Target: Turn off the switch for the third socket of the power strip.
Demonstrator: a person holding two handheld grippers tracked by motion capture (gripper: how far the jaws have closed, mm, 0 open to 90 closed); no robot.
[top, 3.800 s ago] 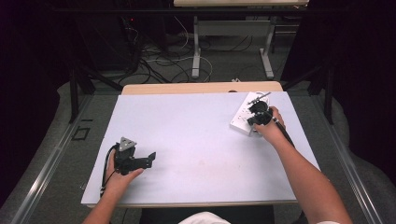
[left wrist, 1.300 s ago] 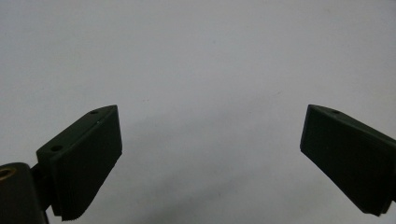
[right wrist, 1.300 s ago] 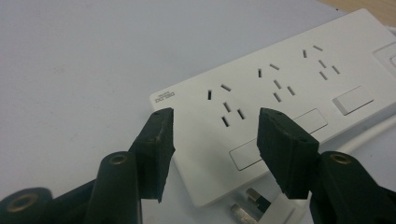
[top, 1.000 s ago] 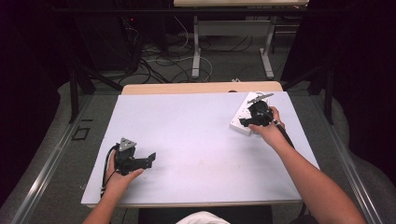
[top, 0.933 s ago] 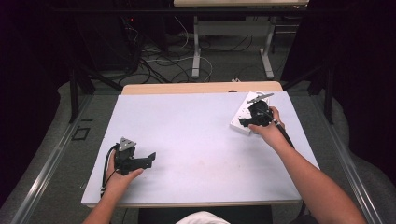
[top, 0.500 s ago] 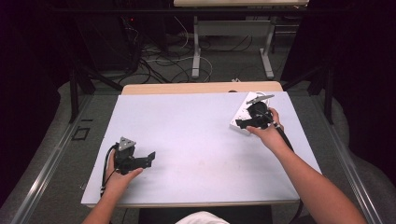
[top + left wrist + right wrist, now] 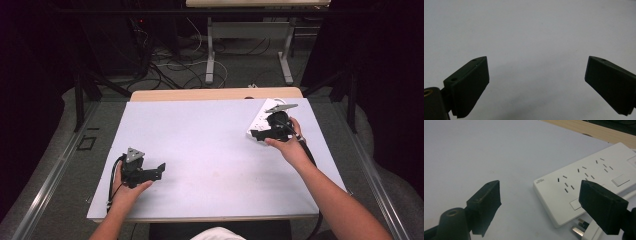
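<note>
Dark room, cabled floor, pale table (image 7: 210,150). High view: left gripper (image 7: 159,172) rests near the front-left corner; right gripper (image 7: 256,133) is at the white power strip (image 7: 260,118) near the back-right corner. Left gripper view: jaws apart over bare tabletop. Right gripper view: jaws apart, the strip's end (image 7: 584,185) between them, plug (image 7: 584,231) beside it. Nothing grasped yet; judged barely begun.

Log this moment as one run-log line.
left gripper: open, resting on table | right gripper: open, beside power strip end | plug: lying near strip
</note>
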